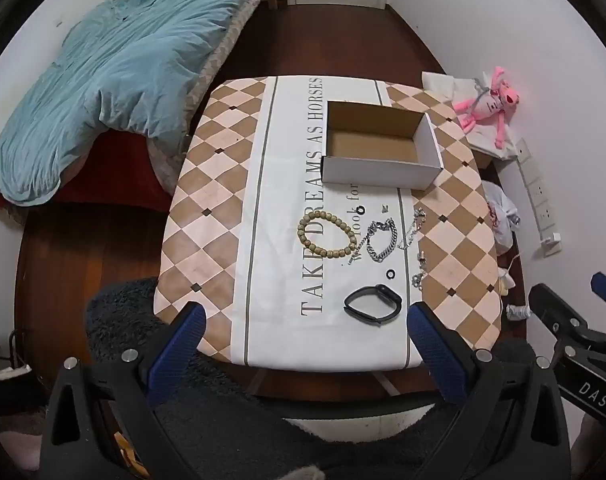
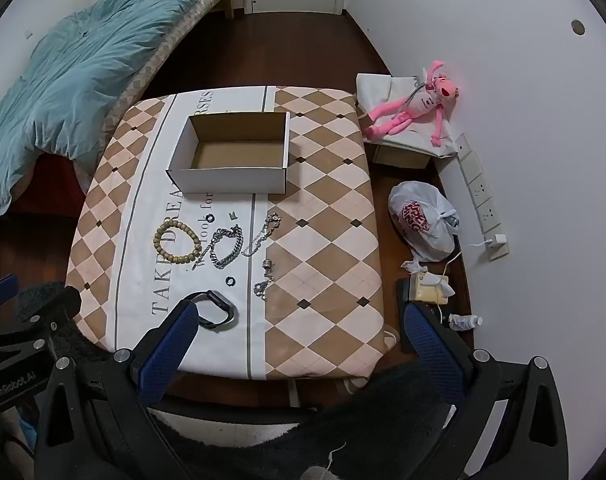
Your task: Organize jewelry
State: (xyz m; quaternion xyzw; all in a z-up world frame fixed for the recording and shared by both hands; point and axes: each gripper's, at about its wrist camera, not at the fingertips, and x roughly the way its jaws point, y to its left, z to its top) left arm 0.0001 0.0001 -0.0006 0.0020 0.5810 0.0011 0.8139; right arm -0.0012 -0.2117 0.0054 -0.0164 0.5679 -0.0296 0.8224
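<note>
Black wristband (image 1: 373,304) lies between open left tongs (image 1: 303,320).

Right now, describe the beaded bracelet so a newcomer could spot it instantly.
Start at the open cardboard box on the diamond-patterned tablecloth. On the white lettered strip nearer the camera than the box lies a row of jewelry; the beaded bracelet is its leftmost piece. It is a ring of round tan beads, unlike the silver chains beside it.
</note>
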